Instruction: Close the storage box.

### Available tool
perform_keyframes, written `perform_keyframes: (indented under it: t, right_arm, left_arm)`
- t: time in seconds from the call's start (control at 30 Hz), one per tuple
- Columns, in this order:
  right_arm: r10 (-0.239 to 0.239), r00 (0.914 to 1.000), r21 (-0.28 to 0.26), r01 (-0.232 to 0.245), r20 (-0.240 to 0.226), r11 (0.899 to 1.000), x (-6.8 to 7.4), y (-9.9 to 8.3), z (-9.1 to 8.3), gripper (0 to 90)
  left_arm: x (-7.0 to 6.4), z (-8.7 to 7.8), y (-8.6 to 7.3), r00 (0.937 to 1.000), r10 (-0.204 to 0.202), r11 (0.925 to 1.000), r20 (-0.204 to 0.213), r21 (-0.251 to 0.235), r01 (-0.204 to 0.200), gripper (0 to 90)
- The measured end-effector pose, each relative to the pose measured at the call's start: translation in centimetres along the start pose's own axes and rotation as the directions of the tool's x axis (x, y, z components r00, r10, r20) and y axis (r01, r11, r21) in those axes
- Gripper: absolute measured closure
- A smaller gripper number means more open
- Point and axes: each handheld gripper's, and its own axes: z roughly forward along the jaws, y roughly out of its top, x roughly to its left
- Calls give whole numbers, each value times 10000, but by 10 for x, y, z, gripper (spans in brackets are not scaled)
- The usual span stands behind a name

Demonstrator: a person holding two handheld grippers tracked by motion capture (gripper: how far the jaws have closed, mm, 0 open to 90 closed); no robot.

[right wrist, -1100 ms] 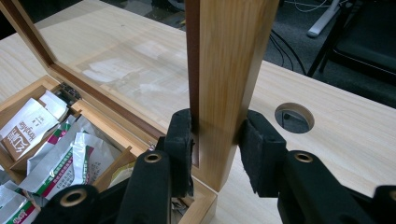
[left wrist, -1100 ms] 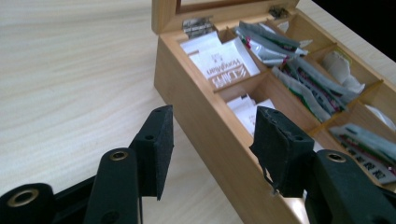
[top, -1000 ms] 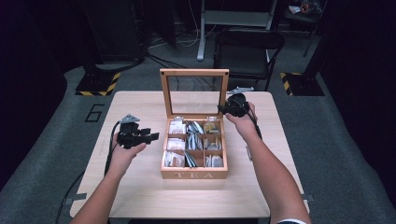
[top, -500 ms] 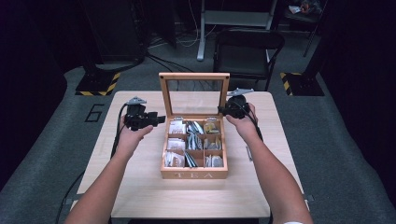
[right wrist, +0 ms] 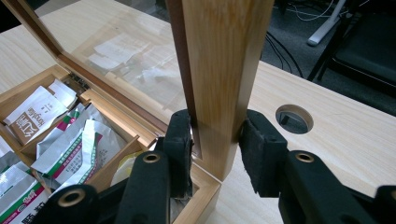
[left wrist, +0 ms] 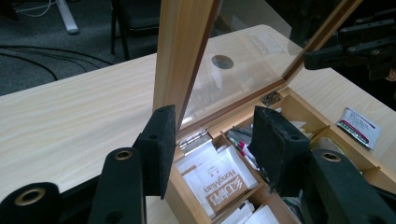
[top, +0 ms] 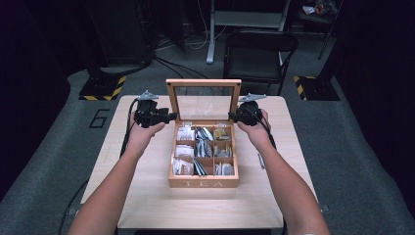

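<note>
A pale wooden worktop (top: 142, 196) carries an open wooden tea box (top: 203, 183) near its middle, the word TEA on the front wall facing the person. The box's glass-paned lid (top: 203, 105) stands upright at the far edge, hinged to the back wall. Inside, dividers split the box into compartments holding tea sachets (top: 185, 133), white ones on the person's left and green and silver ones beside them. The right gripper (top: 235, 116) is at the lid's right upright; in the right gripper view its jaws are clenched on that wooden frame piece (right wrist: 219, 70), one pad against each face. The left gripper (top: 171, 116) is at the lid's left upright; in the left gripper view its jaws are released and wide apart, one pad just beside the frame's outer edge, the other over the box's back corner. A single loose sachet (left wrist: 358, 125) lies on the worktop right of the box.
</note>
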Motion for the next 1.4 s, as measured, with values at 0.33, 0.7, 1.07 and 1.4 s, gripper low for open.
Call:
perform_keyframes:
  t: [0.33, 0.7, 1.07, 1.4]
  right_arm:
    - [3, 10000, -153, -4, -67, 9999, 0, -2, -1, 641]
    - [3, 9999, -204, -6, -131, 9998, 0, -4, -2, 637]
    - [384, 9991, -422, -393, -202, 9983, 0, -10, -6, 604]
    - [387, 9992, -534, -388, -42, 9978, 15, -1, -30, 531]
  left_arm:
    - [0, 6, 15, 9963, 213, 9988, -834, -413, -248, 570]
    - [-3, 7, 21, 9936, 159, 9980, -1123, -591, -226, 593]
    - [-8, 6, 22, 9888, 602, 9963, -1367, -524, -679, 632]
    - [-8, 2, 17, 9925, 418, 9972, -1150, -566, -486, 624]
